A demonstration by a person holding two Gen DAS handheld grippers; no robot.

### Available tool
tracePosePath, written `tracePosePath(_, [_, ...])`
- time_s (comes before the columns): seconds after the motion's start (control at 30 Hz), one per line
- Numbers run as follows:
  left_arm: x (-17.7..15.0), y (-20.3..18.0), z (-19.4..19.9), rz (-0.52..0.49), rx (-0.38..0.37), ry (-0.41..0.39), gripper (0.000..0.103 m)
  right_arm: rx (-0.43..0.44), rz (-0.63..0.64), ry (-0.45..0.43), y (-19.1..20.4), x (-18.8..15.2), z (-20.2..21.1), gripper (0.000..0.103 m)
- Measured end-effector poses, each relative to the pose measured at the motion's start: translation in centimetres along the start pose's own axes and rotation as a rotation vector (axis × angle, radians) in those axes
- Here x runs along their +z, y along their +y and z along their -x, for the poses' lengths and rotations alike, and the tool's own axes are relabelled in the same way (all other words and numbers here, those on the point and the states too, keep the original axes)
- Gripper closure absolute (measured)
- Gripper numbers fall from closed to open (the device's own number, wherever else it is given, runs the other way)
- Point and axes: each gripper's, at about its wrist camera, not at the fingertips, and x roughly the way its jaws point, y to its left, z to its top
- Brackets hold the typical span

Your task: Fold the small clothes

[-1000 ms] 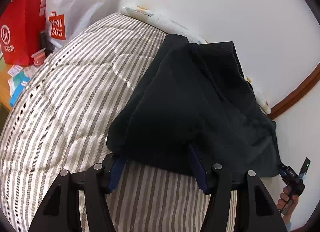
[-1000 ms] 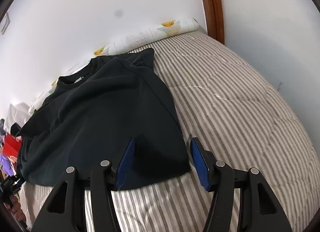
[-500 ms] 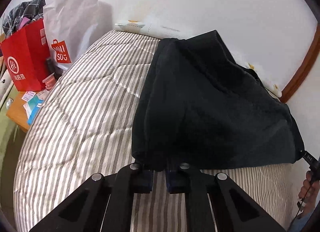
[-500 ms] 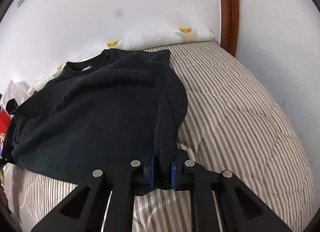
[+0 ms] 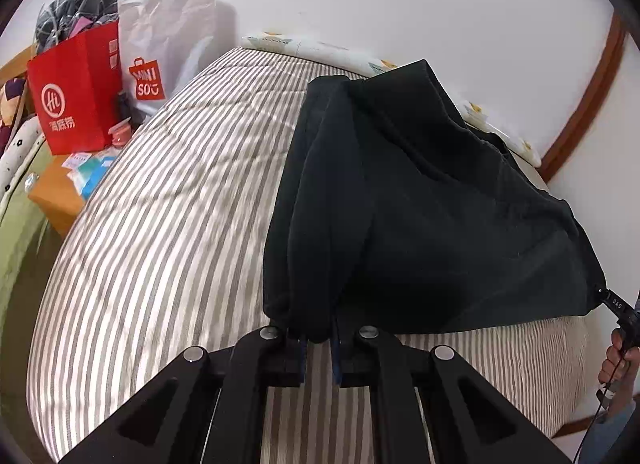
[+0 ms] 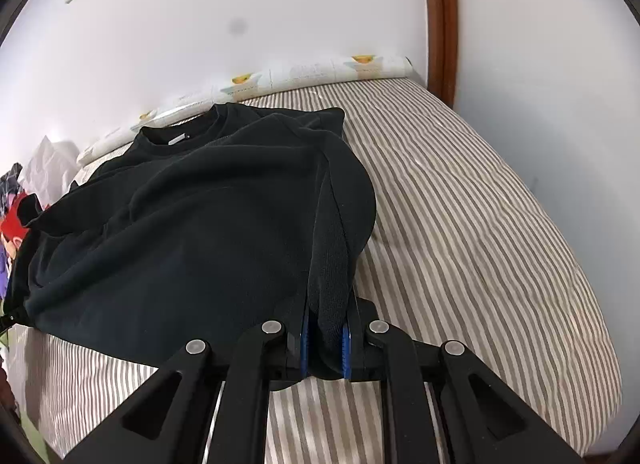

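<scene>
A black T-shirt (image 5: 420, 204) lies on a striped bed (image 5: 168, 224). My left gripper (image 5: 318, 338) is shut on the shirt's lower left corner and lifts it off the bed. My right gripper (image 6: 325, 338) is shut on the lower right corner of the T-shirt (image 6: 192, 224), which bunches up between the blue pads (image 6: 345, 348). The collar (image 6: 180, 136) lies at the far end near the wall. The hem hangs taut between both grippers. The right gripper (image 5: 618, 310) and the hand holding it show at the right edge of the left wrist view.
A red paper bag (image 5: 76, 96) and a white shopping bag (image 5: 168, 40) stand beside the bed's far left. A wooden side table (image 5: 60, 192) holds small items. A printed pillow (image 6: 312, 72) lies along the wall. A brown wooden post (image 6: 440, 16) stands in the corner.
Both grippers went from open around the shirt's bottom corners to shut on them, then raised the hem off the bed.
</scene>
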Motion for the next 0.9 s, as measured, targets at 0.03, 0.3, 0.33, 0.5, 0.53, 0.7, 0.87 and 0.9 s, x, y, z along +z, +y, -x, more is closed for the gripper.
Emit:
tracePosePath(0.03, [-0.5, 0.0, 0.4, -0.002, -0.003, 0.002, 0.094, -0.001, 0.0, -0.002, -0.2, -0.6, 0.6, 0.091])
tracePosePath(0.3, [-3.3, -0.3, 2.3, -0.057, -0.027, 0.011, 0.092, -0.036, 0.017, -0.008, -0.9, -3.6, 3.1, 0.088])
tracePosePath(0.33, [-3.4, -0.2, 2.5, -0.057, -0.032, 0.014, 0.092, -0.039, 0.013, -0.006, -0.9, -3.5, 3.3, 0.085])
tracePosePath(0.5, [-3.9, 0.1, 4.9, -0.087, -0.013, -0.003, 0.087, -0.061, 0.007, -0.074, -0.4, -2.3, 5.9, 0.076])
tracePosePath(0.53, [-3.9, 0.1, 5.3, -0.094, -0.01, -0.012, 0.086, -0.06, 0.02, -0.09, -0.1, -1.8, 6.3, 0.073])
tracePosePath(0.7, [-2.6, -1.4, 7.6, -0.137, -0.048, -0.072, 0.07, -0.024, 0.088, -0.118, 2.7, 0.5, 6.3, 0.068])
tracePosePath(0.87, [0.2, -3.4, 6.2, -0.166, -0.064, -0.08, 0.058, -0.007, 0.145, -0.119, 5.3, 2.7, 4.5, 0.055])
tracePosePath(0.9, [1.0, -3.9, 5.3, -0.177, -0.055, -0.068, 0.057, -0.015, 0.153, -0.113, 5.5, 3.1, 4.1, 0.055])
